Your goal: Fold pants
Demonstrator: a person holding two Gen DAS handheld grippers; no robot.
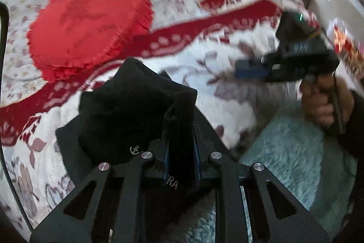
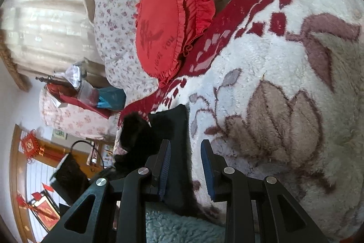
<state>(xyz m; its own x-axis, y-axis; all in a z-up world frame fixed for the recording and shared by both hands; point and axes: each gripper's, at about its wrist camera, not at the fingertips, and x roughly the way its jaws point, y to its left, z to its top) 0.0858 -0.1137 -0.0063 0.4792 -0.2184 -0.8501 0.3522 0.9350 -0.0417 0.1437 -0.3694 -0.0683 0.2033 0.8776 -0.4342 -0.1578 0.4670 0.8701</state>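
Note:
The black pants [image 1: 127, 106] rise in a bunched heap over the white fleece blanket [image 1: 204, 92]. My left gripper [image 1: 180, 129] is shut on a fold of them, with dark cloth filling the gap between its fingers; a small anchor logo shows near the left finger. To the right, a person's hand [image 1: 325, 104] holds my right gripper [image 1: 248, 71], blurred, above the blanket. In the right wrist view the right gripper [image 2: 186, 142] stands open; the pants [image 2: 173, 124] lie flat under its left finger [image 2: 165, 163], and neither pad presses on them.
A round red ruffled cushion [image 1: 91, 22] [image 2: 168, 31] rests on the floral quilt [image 2: 118, 15] beyond the blanket's red border [image 2: 238, 15]. A pale teal fluffy cover [image 1: 284, 152] [image 2: 182, 229] lies at the near edge. A cluttered stand [image 2: 75, 92] sits beside the bed.

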